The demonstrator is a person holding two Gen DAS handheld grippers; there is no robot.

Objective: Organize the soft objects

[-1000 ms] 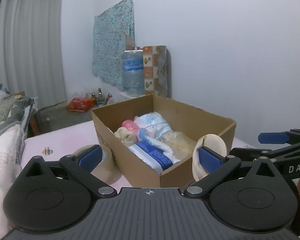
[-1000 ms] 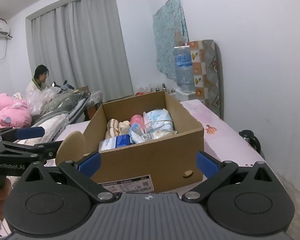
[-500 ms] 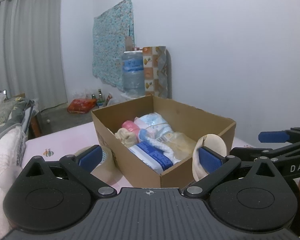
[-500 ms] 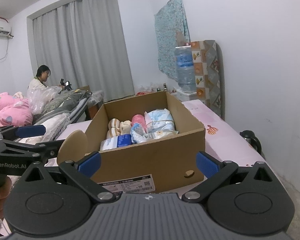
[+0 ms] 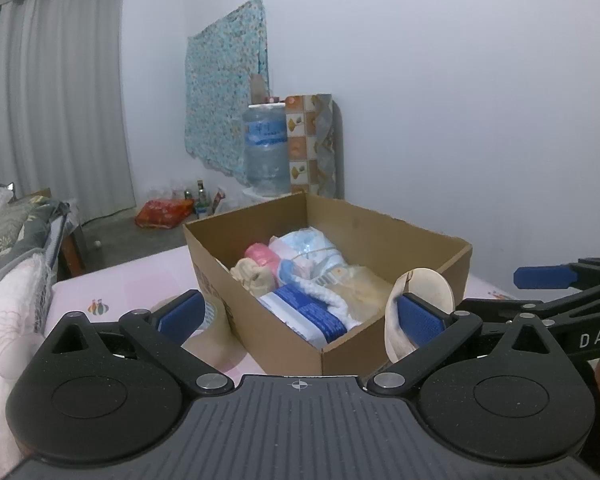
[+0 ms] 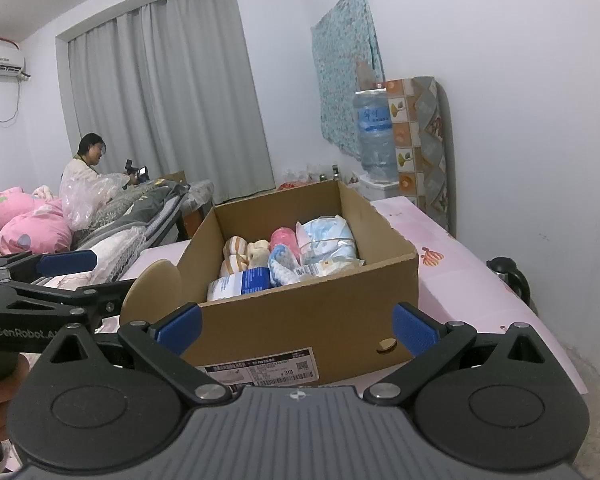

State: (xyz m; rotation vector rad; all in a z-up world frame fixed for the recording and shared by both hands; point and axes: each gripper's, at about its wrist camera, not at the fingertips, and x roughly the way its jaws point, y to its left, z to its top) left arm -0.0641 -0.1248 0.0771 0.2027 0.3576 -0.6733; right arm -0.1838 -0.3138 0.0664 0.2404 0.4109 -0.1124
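Pink tabletop (image 6: pixel 452 276), cardboard box (image 6: pixel 300 316) unchanged; both hand-held grippers, left (image 5: pixel 300 316) and right (image 6: pixel 296 324), still open, empty.

The seated person (image 6: pixel 86 160) has raised a camera (image 6: pixel 134 170)

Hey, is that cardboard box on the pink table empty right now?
No, the cardboard box holds several soft things, among them a pink roll, a striped bundle and a pale blue pack.
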